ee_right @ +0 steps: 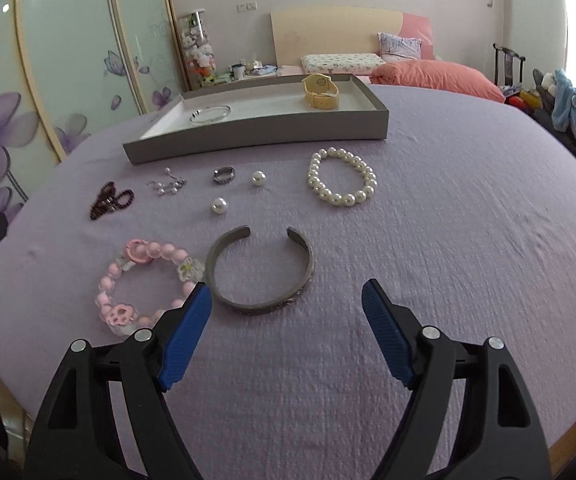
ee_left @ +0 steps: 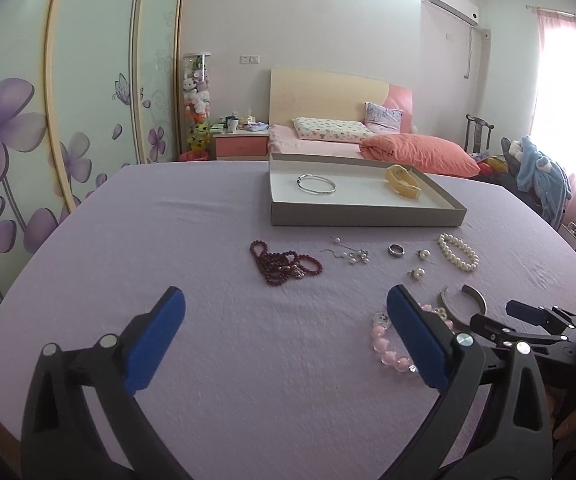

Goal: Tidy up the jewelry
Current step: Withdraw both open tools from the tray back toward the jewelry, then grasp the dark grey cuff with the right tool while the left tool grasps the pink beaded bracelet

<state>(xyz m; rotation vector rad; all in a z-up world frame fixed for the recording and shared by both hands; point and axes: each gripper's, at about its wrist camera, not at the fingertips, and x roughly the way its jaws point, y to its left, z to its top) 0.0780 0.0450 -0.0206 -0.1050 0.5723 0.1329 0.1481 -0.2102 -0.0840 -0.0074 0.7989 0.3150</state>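
A grey box tray (ee_right: 256, 136) (ee_left: 367, 216) holds a silver bangle (ee_right: 210, 114) (ee_left: 315, 184) and a yellow watch (ee_right: 319, 90) (ee_left: 401, 178). On the purple cloth lie a grey cuff (ee_right: 260, 268) (ee_left: 463, 300), a pink bead bracelet (ee_right: 148, 284) (ee_left: 387, 344), a pearl bracelet (ee_right: 341, 178) (ee_left: 457, 252), two pearl studs (ee_right: 219, 205), a ring (ee_right: 224, 175) (ee_left: 396, 249), pearl earrings (ee_right: 168, 186) (ee_left: 347, 256) and dark red beads (ee_right: 110, 200) (ee_left: 284, 266). My right gripper (ee_right: 286, 292) is open just before the cuff. My left gripper (ee_left: 286, 300) is open and empty, below the red beads.
The round table (ee_left: 128, 240) is covered in purple cloth. A bed with an orange pillow (ee_left: 415, 152) stands behind it. Flowered wardrobe doors (ee_left: 28, 120) are on the left. A chair with blue clothes (ee_left: 539, 176) is on the right.
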